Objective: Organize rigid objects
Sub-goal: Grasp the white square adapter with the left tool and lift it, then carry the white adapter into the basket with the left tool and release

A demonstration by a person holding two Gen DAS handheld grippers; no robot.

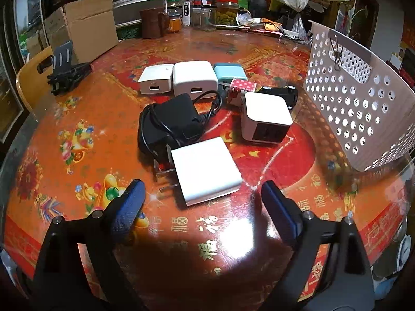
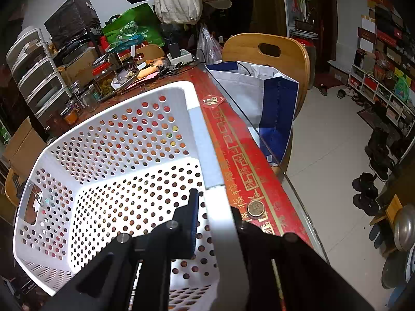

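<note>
**Left gripper wide over the chargers, right gripper clamped on the basket rim**

In the left wrist view, the left gripper stands wide open above the red patterned table, and nothing is between its blue fingertips. Far ahead of it and to the left, a black phone stand sits near the table edge, with a cardboard box behind it. Straight ahead of the left finger lies a black adapter with its cord wrapped around it. Beyond that, two white USB chargers stand side by side, touching. Just in front of the open jaws, roughly midway between them, lies a flat white charger with its metal prongs pointing left toward the black adapter. Ahead and to the right of it stands a white cube charger. Behind the cube are a light blue charger, a small dotted red and white item and a black item that I cannot identify. Far to the right of the gripper, the white perforated basket stands tilted on the table.

In the right wrist view, the right gripper is closed on the rim of the same basket, one finger inside the wall and the other outside. The basket is empty. To the right of the gripper, a coin lies on the table border, and beyond the table edge a wooden chair holds a blue and white bag.
</note>
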